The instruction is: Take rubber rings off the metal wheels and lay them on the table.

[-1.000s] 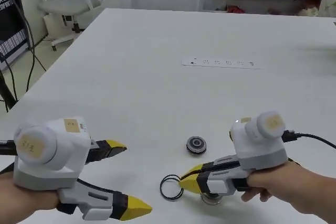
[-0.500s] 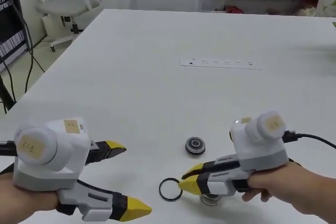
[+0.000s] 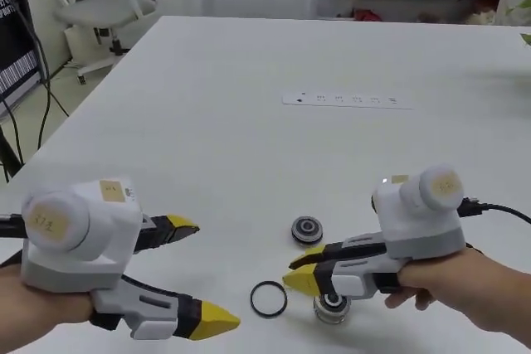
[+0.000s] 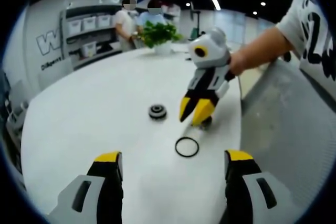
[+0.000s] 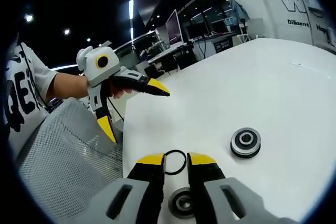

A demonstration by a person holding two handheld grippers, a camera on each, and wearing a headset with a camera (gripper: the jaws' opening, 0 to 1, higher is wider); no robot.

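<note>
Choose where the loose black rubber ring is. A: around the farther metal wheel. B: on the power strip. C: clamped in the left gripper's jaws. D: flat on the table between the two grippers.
D: the rubber ring lies flat on the table, between the open left gripper and the right gripper, held by neither.

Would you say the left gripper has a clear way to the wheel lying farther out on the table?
Probably yes: the open left gripper faces bare table up to that wheel.
</note>
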